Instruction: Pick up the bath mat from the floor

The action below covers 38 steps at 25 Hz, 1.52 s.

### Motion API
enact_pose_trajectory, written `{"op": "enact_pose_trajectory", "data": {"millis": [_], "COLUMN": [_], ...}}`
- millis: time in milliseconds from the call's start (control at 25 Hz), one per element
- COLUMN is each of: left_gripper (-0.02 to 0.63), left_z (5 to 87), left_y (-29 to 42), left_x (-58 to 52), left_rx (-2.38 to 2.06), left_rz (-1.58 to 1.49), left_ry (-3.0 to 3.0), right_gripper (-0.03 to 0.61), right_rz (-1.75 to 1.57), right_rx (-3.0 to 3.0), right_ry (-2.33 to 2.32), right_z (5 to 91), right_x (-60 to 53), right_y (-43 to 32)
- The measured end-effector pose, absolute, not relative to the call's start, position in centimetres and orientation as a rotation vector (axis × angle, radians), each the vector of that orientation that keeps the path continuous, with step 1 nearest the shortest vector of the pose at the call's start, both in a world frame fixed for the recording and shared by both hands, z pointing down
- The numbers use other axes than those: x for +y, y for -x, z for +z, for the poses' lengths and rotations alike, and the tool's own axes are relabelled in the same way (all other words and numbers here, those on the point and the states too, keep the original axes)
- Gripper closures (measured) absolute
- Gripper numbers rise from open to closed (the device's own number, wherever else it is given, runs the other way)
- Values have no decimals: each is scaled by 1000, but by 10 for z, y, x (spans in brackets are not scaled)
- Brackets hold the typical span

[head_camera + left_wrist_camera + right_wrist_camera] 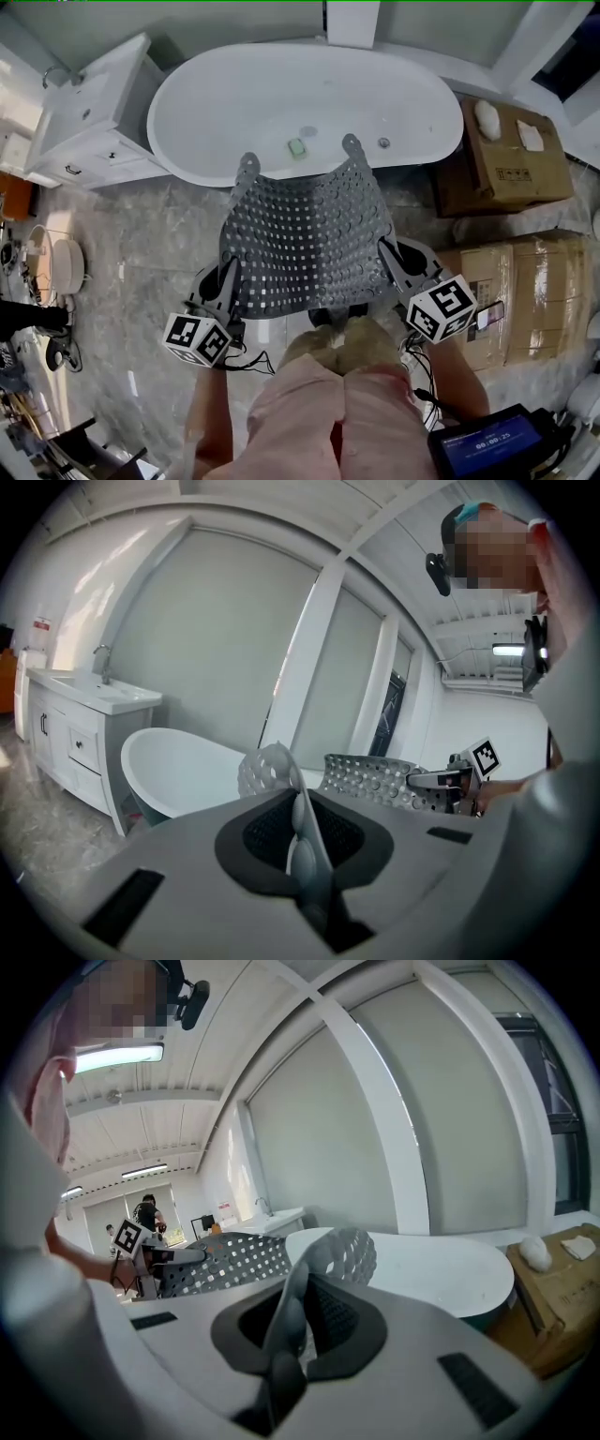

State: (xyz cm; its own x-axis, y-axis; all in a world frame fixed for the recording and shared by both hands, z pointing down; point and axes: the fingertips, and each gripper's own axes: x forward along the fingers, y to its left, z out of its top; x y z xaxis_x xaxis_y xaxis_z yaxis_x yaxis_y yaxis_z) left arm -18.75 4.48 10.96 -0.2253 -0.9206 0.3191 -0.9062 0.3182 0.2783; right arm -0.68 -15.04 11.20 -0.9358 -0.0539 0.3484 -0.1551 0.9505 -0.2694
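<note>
Spanning the scene: pale marbled floor (141,244), bare on the near left in front of the tub; the right side is narrowed by boxes.

- Bathtub (309,94), white, oval, freestanding, far centre. Contents: one small green piece (297,147) on the tub bottom near the drain; otherwise only bare white basin shows.
- Vanity cabinet (94,112), white, with sink and tap, far left, just beside the tub's left end.
- Cardboard boxes, two, right side: far one (511,164) with two white lumps on its lid, near one (511,291) wrapped in film.
- Bath mat (305,239), grey, perforated, held up off the floor in front of the tub and stretched between both grippers. Its two far corners curl upward toward the tub's near rim; whether they touch it cannot be told.
- Left gripper (228,274), jaws closed down on the mat's near left corner, the thin sheet pinched between the pads (300,832).
- Right gripper (389,258), jaws likewise clamped on the mat's near right corner (284,1321).
</note>
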Motion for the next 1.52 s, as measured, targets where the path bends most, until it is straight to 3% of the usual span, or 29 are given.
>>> {"op": "enact_pose_trajectory", "data": {"millis": [1520], "left_gripper": [575], "left_z": [24], "left_y": [201], "left_x": [48], "left_rx": [-2478], "left_rz": [-78], "left_ry": [-1544], "right_gripper": [554], "right_rz": [202], "right_rx": [-2945], "right_ry": [-370], "right_z": [32], "right_x": [-171], "right_y": [-9]}}
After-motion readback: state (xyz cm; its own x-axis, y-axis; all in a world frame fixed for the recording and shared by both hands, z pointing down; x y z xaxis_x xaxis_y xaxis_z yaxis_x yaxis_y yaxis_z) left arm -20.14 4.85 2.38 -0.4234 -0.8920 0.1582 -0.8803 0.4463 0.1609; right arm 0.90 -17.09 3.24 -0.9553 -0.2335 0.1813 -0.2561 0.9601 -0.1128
